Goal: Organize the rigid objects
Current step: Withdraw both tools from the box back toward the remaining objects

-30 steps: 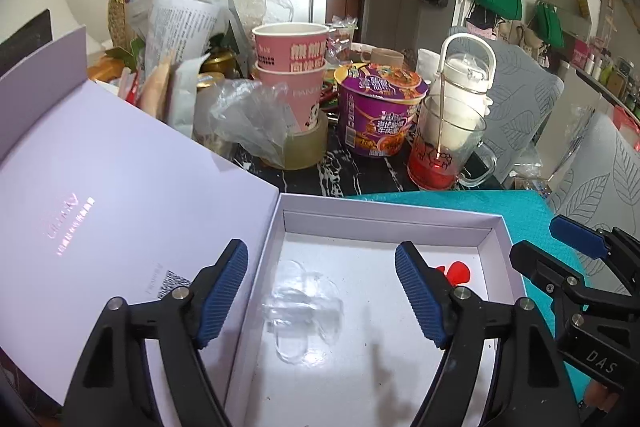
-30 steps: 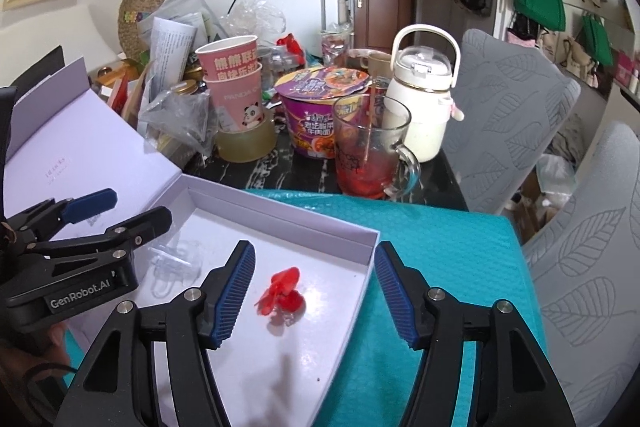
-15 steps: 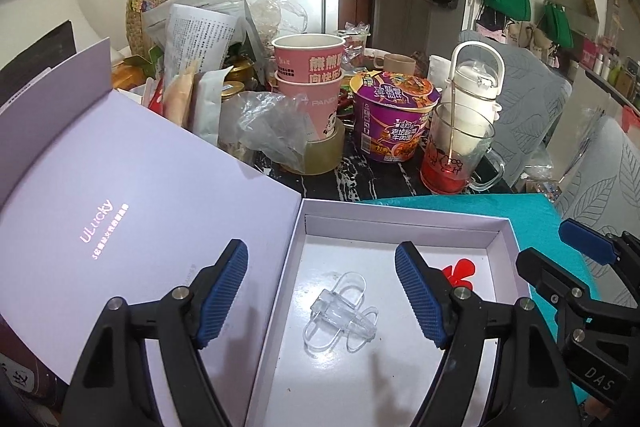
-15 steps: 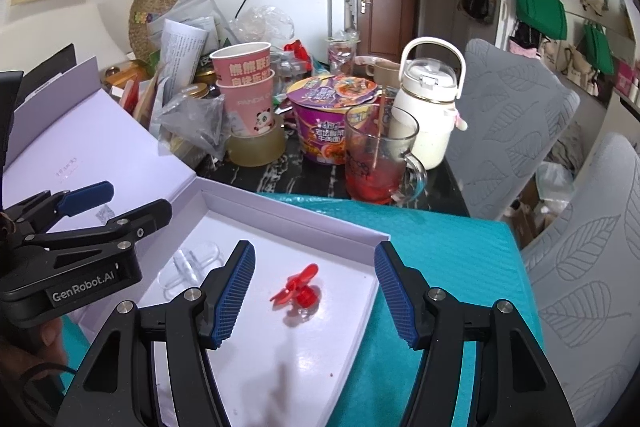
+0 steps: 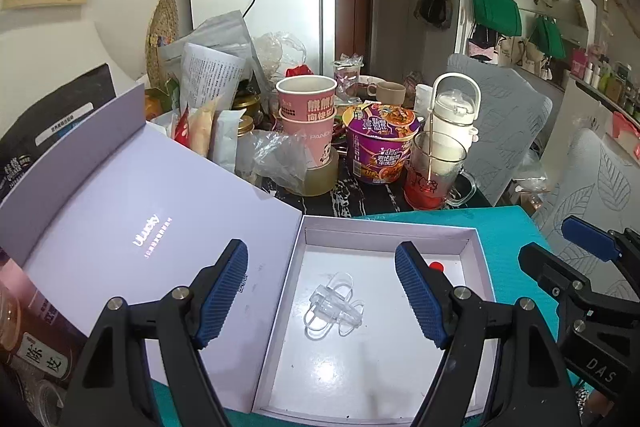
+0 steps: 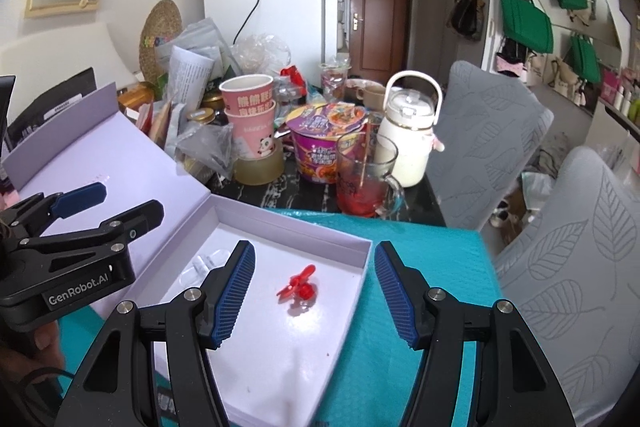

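The clear plastic clip (image 5: 334,303) lies in the white box (image 5: 384,395), in the centre of the left wrist frame, between and beyond the spread, empty jaws of the left gripper (image 5: 320,295). Its long axis runs from upper left to lower right. The red clip (image 6: 300,287) sits likewise ahead of the right gripper (image 6: 314,291), whose jaws are also spread and empty.

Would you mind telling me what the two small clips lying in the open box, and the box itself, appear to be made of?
The clear clip looks like hard transparent plastic: the white floor shows through it and its edges glint. The red clip looks like glossy moulded plastic, with bright highlights. The box seems matte lilac cardboard with thin folded walls; its floor reflects light, so probably coated.
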### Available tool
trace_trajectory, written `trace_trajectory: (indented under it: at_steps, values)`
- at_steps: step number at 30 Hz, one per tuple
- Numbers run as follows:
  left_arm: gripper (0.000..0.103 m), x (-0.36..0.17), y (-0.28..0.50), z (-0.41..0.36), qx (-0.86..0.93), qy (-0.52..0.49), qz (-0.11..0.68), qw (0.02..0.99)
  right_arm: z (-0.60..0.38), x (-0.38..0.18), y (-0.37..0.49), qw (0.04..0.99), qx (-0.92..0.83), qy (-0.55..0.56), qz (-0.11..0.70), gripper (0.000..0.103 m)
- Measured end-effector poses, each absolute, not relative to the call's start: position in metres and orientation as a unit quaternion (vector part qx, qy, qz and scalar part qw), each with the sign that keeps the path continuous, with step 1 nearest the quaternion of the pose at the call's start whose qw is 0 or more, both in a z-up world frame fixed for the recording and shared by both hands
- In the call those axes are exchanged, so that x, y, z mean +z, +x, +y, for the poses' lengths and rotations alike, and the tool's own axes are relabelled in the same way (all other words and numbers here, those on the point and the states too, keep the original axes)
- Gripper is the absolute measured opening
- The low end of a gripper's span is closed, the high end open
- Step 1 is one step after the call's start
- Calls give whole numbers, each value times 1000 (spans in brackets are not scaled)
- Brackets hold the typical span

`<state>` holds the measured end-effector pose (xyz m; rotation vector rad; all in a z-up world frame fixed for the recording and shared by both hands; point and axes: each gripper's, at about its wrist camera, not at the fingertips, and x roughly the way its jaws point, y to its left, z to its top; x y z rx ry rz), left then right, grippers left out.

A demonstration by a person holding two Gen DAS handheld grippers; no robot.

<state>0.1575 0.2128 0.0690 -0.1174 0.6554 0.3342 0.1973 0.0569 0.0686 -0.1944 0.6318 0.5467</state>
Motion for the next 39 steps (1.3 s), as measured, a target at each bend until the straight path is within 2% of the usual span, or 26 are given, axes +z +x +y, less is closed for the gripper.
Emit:
trace_trajectory:
  at_steps: [8,24,39]
  values:
    - [76,97,123,193,160,-51,300,939,38,98,163,919,265,-96,274,65]
    - [76,113,63,163,144,-54,290,945,-1,119,95,931,254,-97,241,67]
    - [76,103,16,131,116,-39,285,951,-38,107,43,940,228,-95,235,72]
